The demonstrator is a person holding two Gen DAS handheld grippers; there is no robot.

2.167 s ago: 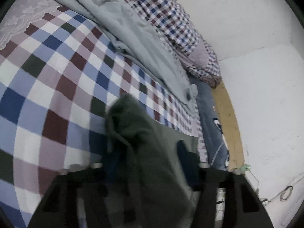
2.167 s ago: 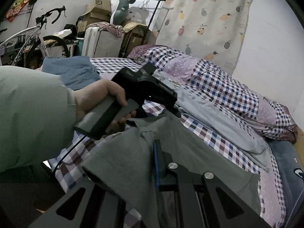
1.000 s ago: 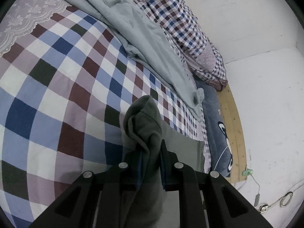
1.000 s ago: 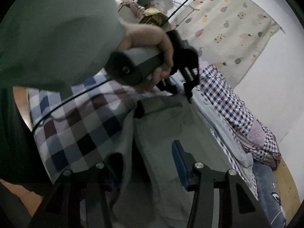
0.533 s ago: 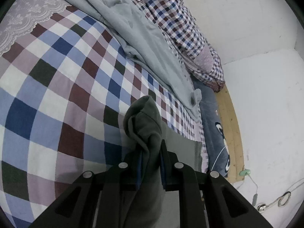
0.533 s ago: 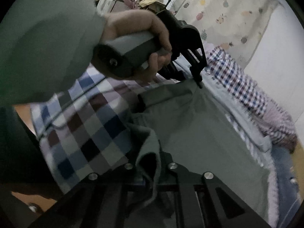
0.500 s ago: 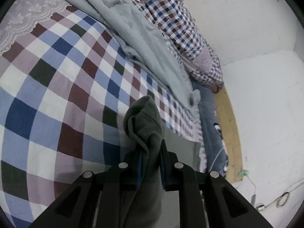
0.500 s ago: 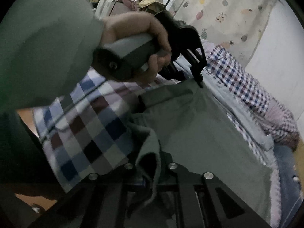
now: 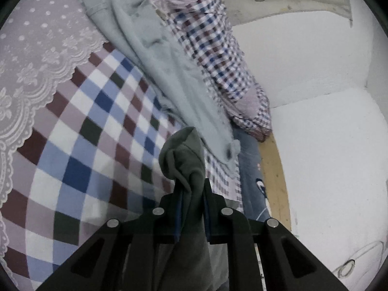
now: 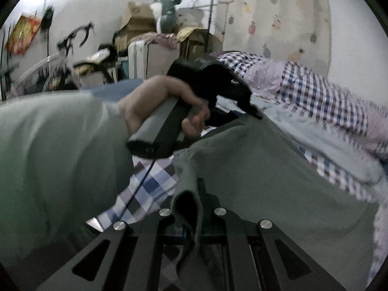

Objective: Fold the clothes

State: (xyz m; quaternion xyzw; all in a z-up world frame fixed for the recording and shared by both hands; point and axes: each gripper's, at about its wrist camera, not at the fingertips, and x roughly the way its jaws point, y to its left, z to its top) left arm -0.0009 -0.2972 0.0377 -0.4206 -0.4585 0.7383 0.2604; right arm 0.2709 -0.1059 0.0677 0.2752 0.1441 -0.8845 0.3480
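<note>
A grey-green garment (image 10: 262,167) hangs stretched above the checked bed sheet (image 9: 80,150). My left gripper (image 9: 192,194) is shut on a bunched corner of the garment (image 9: 184,155), which sticks up past the fingertips. My right gripper (image 10: 191,208) is shut on another folded edge of it. In the right wrist view a hand (image 10: 160,104) in a pale green sleeve grips the left gripper's handle (image 10: 165,131), whose head pinches the garment's far corner.
A pale grey garment (image 9: 165,63) lies across the bed beside a small-check quilt (image 9: 218,55). A lace-edged lilac cloth (image 9: 38,48) covers the left of the bed. White wall (image 9: 315,145) at right. A bicycle, suitcase (image 10: 150,58) and boxes stand behind the bed.
Both grippers, each still shut on the garment, have risen and swung. The garment now spans higher between them, and the left view looks further up the bed toward the lilac cloth.
</note>
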